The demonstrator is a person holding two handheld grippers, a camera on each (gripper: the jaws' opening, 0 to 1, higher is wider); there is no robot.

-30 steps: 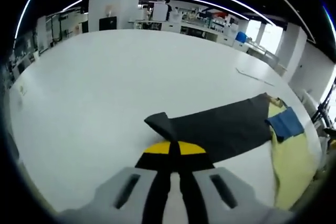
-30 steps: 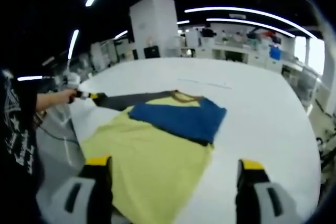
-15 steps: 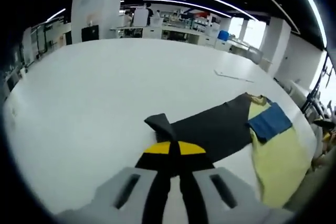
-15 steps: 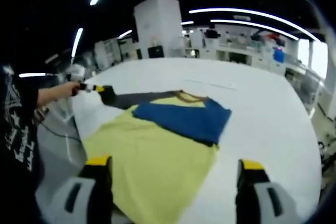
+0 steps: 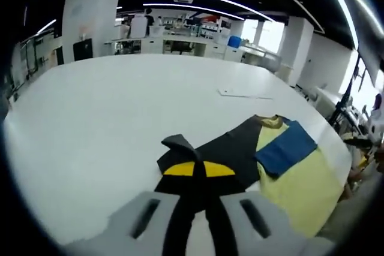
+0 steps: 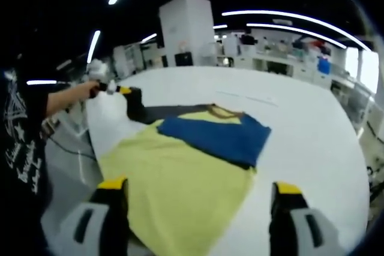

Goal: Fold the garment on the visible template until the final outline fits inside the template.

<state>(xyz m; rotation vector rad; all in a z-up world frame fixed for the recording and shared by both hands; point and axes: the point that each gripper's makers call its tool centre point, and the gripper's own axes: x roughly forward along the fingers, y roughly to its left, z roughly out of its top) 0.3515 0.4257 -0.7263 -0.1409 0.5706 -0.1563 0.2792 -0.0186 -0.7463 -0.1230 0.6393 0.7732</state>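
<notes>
The bench (image 5: 108,106) is a big white slab taking up most of both views, with an open lab in the background.

The garment (image 6: 180,178) is spread across the middle of the right gripper view: yellow body toward the bottom, blue sleeve (image 6: 216,139) folded across it, black sleeve (image 6: 162,112) running off to the upper left. In the left gripper view it sits at right centre, with the black sleeve (image 5: 228,148) leading down to the jaws. I can't pick out any template outline under it.

The left hand-held gripper (image 5: 199,172) is clamped on the end of the black sleeve. Compared with a second ago, the sleeve looks shorter and bunched, and the cuff has come in toward the body, so the sleeve fold is underway, I'd say.

The right hand-held gripper (image 6: 195,199) hangs over the yellow hem with jaws spread wide, holding nothing.

Small stuff: a thin white strip (image 5: 243,94) lies on the bench beyond the collar.
</notes>
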